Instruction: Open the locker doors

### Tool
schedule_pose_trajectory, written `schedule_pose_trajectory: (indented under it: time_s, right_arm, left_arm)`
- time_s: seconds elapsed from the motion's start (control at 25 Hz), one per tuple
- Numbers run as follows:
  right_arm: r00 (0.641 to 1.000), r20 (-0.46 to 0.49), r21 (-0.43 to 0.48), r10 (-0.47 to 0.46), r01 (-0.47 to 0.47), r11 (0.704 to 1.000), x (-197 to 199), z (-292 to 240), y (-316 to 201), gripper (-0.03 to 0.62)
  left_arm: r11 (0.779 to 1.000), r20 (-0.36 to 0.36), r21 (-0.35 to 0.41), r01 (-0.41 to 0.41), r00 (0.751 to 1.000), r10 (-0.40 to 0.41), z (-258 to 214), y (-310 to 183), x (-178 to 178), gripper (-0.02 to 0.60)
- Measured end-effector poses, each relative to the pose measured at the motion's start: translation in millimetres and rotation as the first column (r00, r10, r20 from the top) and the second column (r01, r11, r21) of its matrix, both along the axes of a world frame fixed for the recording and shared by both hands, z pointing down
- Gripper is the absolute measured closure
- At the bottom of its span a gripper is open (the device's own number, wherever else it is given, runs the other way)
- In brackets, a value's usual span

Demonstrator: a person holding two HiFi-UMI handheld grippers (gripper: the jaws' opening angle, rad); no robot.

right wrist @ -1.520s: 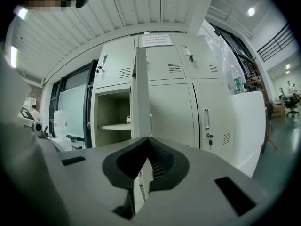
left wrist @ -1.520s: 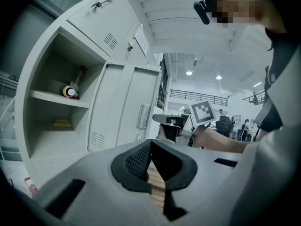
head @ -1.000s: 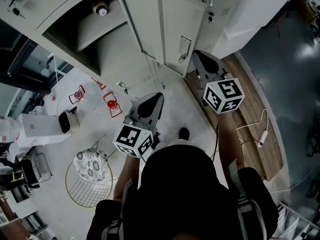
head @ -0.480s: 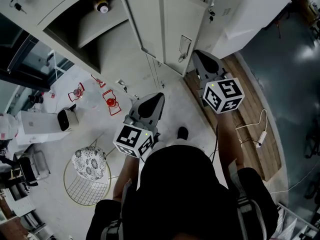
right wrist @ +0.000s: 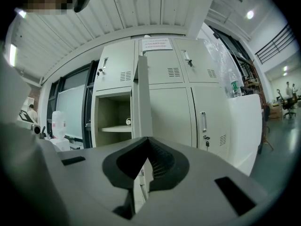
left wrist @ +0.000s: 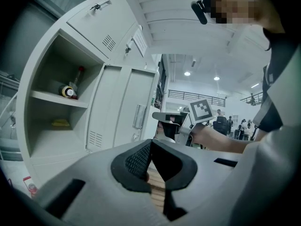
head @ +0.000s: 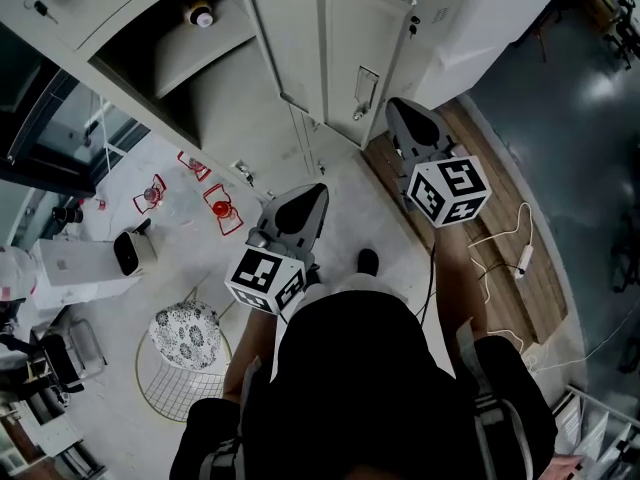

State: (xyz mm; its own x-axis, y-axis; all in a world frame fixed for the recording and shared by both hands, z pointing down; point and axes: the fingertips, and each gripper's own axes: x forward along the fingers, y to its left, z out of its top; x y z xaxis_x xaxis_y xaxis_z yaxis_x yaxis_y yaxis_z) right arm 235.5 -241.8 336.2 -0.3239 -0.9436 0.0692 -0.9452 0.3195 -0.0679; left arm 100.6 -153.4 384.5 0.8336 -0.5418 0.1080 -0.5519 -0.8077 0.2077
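We hold both claws low in front of the pale grey metal locker bank [right wrist: 171, 72], and neither touches it. The left claw [head: 312, 198] has its jaws pressed together with nothing between them. The right claw [head: 400, 116] is closed and empty as well. It hovers over the end of the wooden plank floor strip [head: 480, 238] at the foot of the lockers.

One tall grey locker door [head: 330, 38] stands swung wide open. In the right gripper view it is edge-on straight ahead of the closed jaws, near them but apart. The compartment behind that door [left wrist: 51, 69] is open. On its inner shelf [left wrist: 49, 99] a bottle with a pale cap [left wrist: 69, 90] lies on its side, and a small yellow thing [left wrist: 61, 123] sits on the level below. The flat grey doors to the right of it [right wrist: 214, 121] are shut, and so is the upper row.

On the pale floor to our left stands a round wire stool with a patterned cushion [head: 184, 330]. Small red wire stands [head: 225, 208] lie nearer the lockers.
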Motion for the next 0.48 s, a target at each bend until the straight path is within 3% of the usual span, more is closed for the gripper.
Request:
schedule_pose_trajectory:
  time_s: [0.48]
  right_arm:
    - [0.994, -0.010, 0.000, 0.106, -0.106, 0.994, -27, 5, 46, 0.589]
  left_arm:
    - [0.995, -0.019, -0.002, -0.097, 0.995, 0.097, 7, 14, -34, 0.563]
